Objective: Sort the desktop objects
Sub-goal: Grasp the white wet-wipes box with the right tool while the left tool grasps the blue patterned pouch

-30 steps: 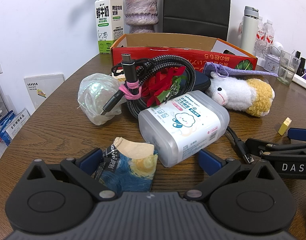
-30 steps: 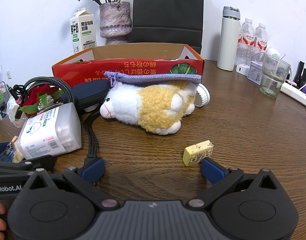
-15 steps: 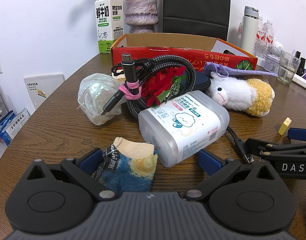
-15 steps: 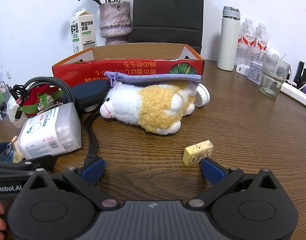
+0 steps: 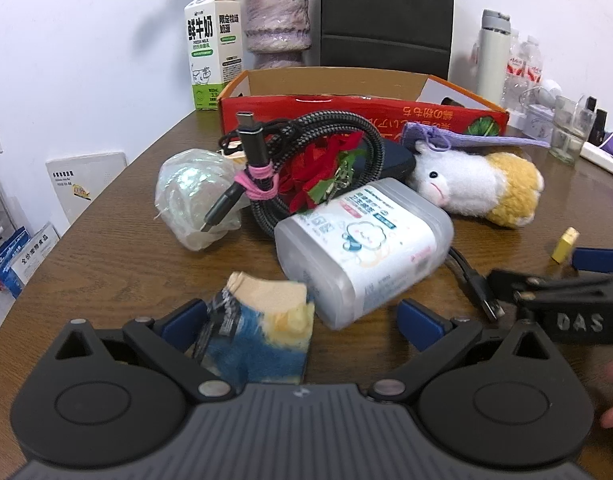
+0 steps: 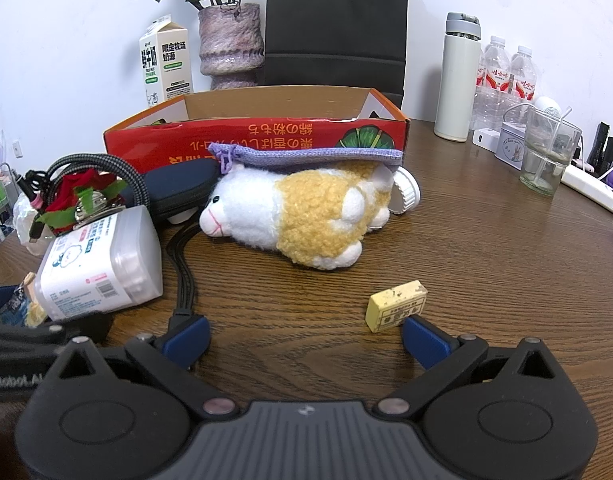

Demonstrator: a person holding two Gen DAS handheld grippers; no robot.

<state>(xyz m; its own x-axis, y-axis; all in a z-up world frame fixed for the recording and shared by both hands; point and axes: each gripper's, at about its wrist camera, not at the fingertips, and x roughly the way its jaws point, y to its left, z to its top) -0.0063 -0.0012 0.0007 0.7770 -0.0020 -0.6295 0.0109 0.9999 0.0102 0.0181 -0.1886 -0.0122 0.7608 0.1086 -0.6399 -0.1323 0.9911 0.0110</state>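
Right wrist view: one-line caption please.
Open right gripper low over the table, yellow eraser by its right fingertip, plush sheep beyond.

The milk carton by the vase reads "鲜牛奶" in bold black characters above smaller "FRESH MILK". The right gripper shows raised letters "DAS" on its side; the left gripper reads "nRobot.AI". The red box carries upside-down yellow characters, unreadable to me.

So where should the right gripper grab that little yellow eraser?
Across its two long faces, probably. The yellow eraser lies flat and angled on the table, just ahead of the open right gripper, near its right finger. Shift right, turn to match, descend from above.
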